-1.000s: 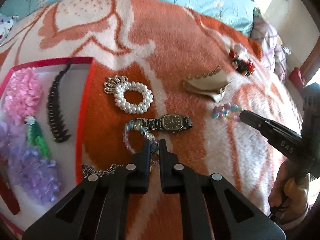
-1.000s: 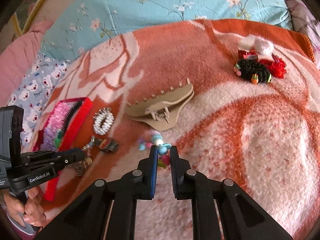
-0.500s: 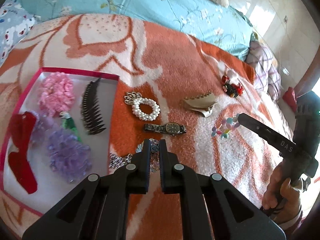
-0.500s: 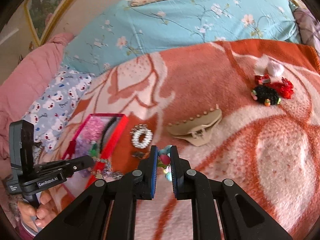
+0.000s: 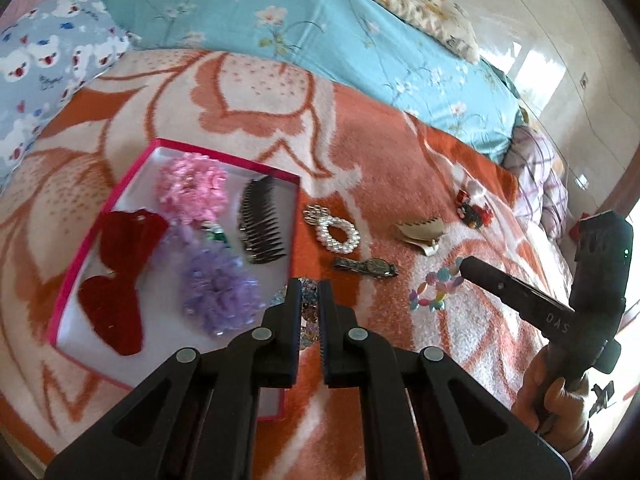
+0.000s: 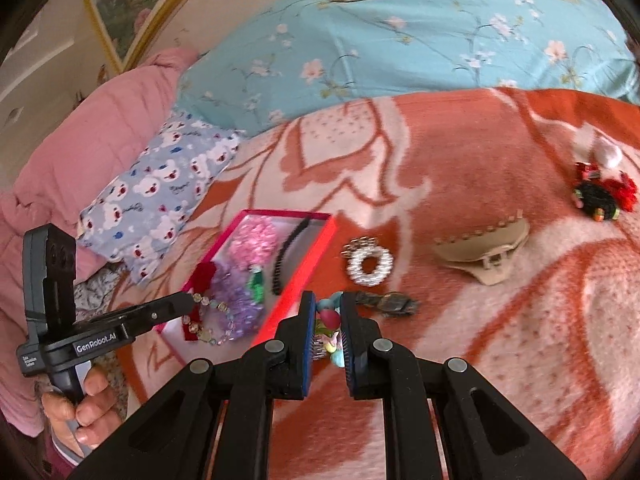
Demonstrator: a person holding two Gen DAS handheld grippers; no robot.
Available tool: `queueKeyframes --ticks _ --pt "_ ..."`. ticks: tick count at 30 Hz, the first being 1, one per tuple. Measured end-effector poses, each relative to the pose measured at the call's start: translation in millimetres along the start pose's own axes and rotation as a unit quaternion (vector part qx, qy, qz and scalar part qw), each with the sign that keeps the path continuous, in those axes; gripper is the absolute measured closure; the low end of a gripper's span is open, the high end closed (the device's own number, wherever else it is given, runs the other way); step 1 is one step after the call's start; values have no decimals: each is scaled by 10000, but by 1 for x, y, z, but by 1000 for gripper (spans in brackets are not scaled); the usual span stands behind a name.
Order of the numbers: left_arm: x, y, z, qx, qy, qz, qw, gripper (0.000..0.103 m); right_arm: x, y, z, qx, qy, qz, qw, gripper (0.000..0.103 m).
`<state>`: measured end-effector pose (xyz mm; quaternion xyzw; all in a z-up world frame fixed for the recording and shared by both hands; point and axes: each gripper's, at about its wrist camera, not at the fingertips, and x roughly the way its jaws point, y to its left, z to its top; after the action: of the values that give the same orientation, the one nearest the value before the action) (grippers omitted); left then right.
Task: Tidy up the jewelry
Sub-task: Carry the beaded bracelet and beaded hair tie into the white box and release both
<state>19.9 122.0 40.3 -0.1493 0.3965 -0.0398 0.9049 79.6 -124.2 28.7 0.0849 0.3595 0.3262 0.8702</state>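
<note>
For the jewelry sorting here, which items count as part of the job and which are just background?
Job:
- red box
- crystal bracelet in left claw
- pastel bead bracelet in right claw
- pearl bracelet
- watch
- beige hair claw clip

Background:
- bear-print pillow
- blue floral sheet

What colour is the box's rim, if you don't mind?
The box rim is pinkish red, clearest in the left wrist view.

1. The beaded bracelet [image 5: 307, 312] sits mostly hidden behind the left gripper [image 5: 310, 292] fingers.
2. At 5 o'clock, the holding hand [image 5: 560, 404] is cut off by the frame's edge.
3. The watch [image 6: 386, 302] is blurred.
</note>
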Motion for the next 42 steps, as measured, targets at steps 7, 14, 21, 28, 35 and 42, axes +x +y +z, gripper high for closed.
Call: queueKeyframes --ticks 7,14,21,28,35,42 --pt "-18 28 -7 -223 -133 228 9994 97 18 28 -4 -98 189 348 9992 92" --pt "-32 48 -11 -392 -230 354 9983 97 36 60 -10 -296 388 669 9966 92" --pt "-44 72 -14 -582 -334 502 9965 97 57 90 -17 -493 601 892 9930 92" --pt "-49 96 -17 -792 -350 624 9943 97 79 107 -25 -604 835 1045 9892 92" --pt "-36 117 -24 -982 -197 777 9919 97 105 116 -36 -680 1115 1044 9859 92" --pt "-16 135 -31 -1111 15 891 9898 97 127 111 -48 -619 1380 953 9839 92"
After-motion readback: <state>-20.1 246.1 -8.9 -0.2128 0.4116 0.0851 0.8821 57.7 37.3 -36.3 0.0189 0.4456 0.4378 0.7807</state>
